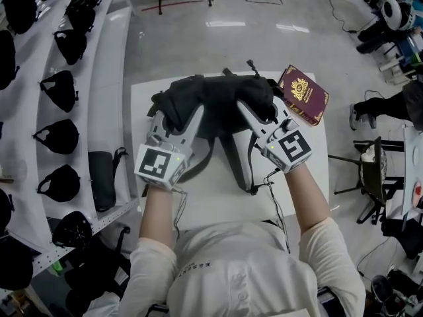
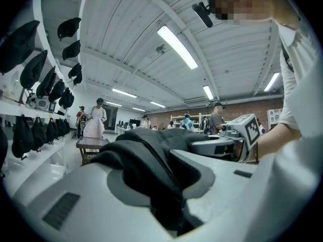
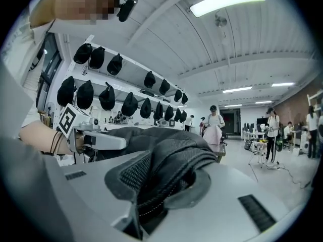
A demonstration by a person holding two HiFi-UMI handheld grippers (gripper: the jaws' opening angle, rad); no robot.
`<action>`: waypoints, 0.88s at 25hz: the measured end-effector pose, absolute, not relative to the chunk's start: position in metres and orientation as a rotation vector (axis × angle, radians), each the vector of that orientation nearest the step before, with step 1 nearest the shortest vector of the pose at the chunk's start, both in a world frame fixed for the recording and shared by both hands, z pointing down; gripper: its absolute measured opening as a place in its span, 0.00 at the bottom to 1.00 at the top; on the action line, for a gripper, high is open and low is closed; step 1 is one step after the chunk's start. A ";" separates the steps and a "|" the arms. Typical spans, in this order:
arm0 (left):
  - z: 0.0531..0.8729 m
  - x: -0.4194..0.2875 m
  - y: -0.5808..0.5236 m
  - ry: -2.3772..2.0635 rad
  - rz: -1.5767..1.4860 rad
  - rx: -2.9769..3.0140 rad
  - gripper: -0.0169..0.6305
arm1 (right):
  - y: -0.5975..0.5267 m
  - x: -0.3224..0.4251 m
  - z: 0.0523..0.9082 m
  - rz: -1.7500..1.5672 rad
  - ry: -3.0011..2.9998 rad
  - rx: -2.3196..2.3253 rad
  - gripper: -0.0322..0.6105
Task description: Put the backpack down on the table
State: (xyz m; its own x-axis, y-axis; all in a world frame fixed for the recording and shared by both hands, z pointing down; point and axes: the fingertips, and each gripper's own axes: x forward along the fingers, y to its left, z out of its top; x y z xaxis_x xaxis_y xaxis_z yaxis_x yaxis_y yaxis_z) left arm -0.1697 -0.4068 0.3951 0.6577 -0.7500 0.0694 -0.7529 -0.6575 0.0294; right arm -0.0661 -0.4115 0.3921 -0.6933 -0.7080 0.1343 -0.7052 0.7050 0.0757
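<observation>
A black backpack (image 1: 218,98) lies bunched at the far half of the white table (image 1: 218,203), its straps (image 1: 232,167) trailing toward me. My left gripper (image 1: 180,121) is shut on a fold of its left shoulder, and my right gripper (image 1: 256,114) is shut on its right shoulder. In the left gripper view, dark fabric (image 2: 151,160) is pinched between the white jaws of the left gripper (image 2: 164,178). In the right gripper view, a mesh-padded strap (image 3: 166,170) is clamped in the right gripper (image 3: 161,185). Whether the pack's bottom rests fully on the table is hidden.
A maroon book (image 1: 304,94) lies on the table's far right corner, touching the backpack's side. White shelves with several black caps (image 1: 59,88) run along the left, with a black bag (image 1: 102,180) on a low shelf. Chairs and clutter stand to the right (image 1: 370,170). People stand far off (image 3: 217,122).
</observation>
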 end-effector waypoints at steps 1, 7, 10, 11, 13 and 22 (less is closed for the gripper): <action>0.397 -0.169 -0.403 -1.271 0.086 2.806 0.20 | -0.407 -0.065 0.395 -0.013 -2.770 1.154 0.21; 0.416 -0.164 -0.377 -1.227 0.139 2.779 0.21 | -0.380 -0.059 0.413 0.096 -2.801 1.180 0.22; 0.424 -0.169 -0.362 -1.215 0.121 2.749 0.21 | -0.365 -0.064 0.420 0.117 -2.803 1.161 0.22; 0.425 -0.171 -0.357 -1.218 0.117 2.739 0.21 | -0.360 -0.066 0.421 0.122 -2.805 1.154 0.22; 0.428 -0.173 -0.347 -1.226 0.108 2.722 0.21 | -0.351 -0.068 0.424 0.131 -2.807 1.145 0.22; 0.449 -0.171 -0.301 -1.220 0.091 2.647 0.21 | -0.306 -0.063 0.444 0.230 -2.807 1.133 0.23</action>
